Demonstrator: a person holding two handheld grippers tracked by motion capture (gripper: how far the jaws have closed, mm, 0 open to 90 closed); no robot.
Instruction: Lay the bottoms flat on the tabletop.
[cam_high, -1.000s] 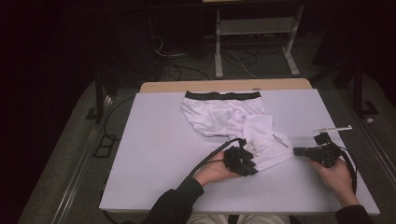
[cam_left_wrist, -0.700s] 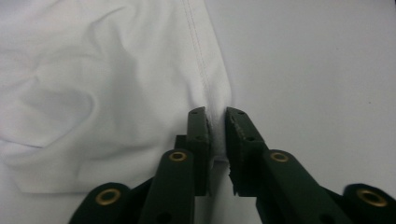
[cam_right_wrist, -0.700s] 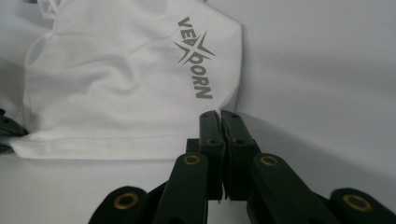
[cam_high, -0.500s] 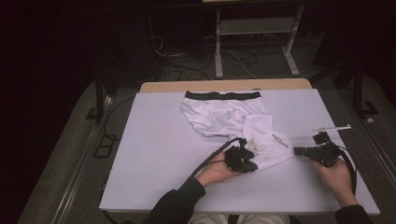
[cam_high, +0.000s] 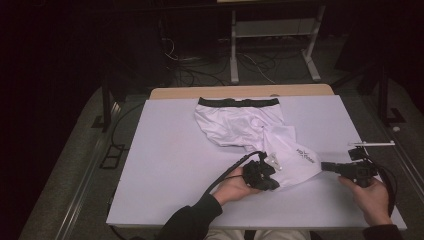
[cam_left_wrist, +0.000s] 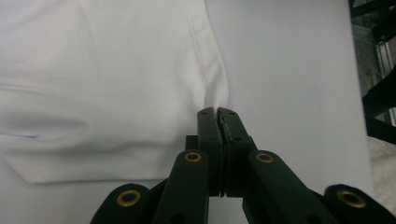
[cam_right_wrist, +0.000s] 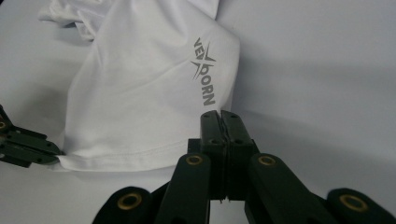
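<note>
Dark room behind, and we're at a pale table (cam_high: 165, 165) with white boxer shorts (cam_high: 240, 125) lying mid-right. Our left gripper (cam_left_wrist: 218, 122) is clamped on the near leg's hem, and our right gripper (cam_right_wrist: 220, 122) is pinched onto that same hem's right corner

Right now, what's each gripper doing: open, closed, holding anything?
Left gripper: closed, pinching the hem of the white underwear.
Right gripper: closed at the hem's other corner; cannot tell if it holds cloth.
</note>
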